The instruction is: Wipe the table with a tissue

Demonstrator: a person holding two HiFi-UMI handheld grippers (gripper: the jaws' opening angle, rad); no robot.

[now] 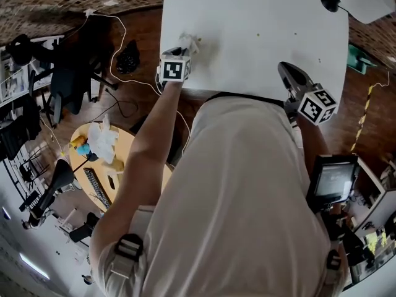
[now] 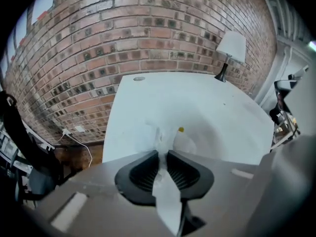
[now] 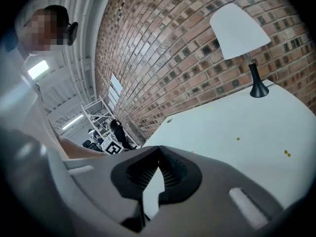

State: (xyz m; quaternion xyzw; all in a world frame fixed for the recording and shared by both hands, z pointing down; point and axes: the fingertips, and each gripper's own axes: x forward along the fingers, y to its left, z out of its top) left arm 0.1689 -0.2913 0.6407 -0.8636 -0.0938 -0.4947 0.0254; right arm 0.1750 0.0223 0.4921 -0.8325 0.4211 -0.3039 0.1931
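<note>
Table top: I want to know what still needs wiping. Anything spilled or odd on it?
Yes: small yellowish specks dot the white table; one lies just beyond the tissue clamped in the left gripper. Nothing else stands out.

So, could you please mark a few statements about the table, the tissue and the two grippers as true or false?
1. The left gripper is clamped on a white tissue. True.
2. The right gripper holds a tissue too. False: its jaws are together with nothing between them.
3. A lamp with a white shade stands upright on the white table. True.
4. A plain white wall stands behind the table. False: it is a brick wall.
5. A small yellowish speck lies on the table just beyond the tissue. True.
</note>
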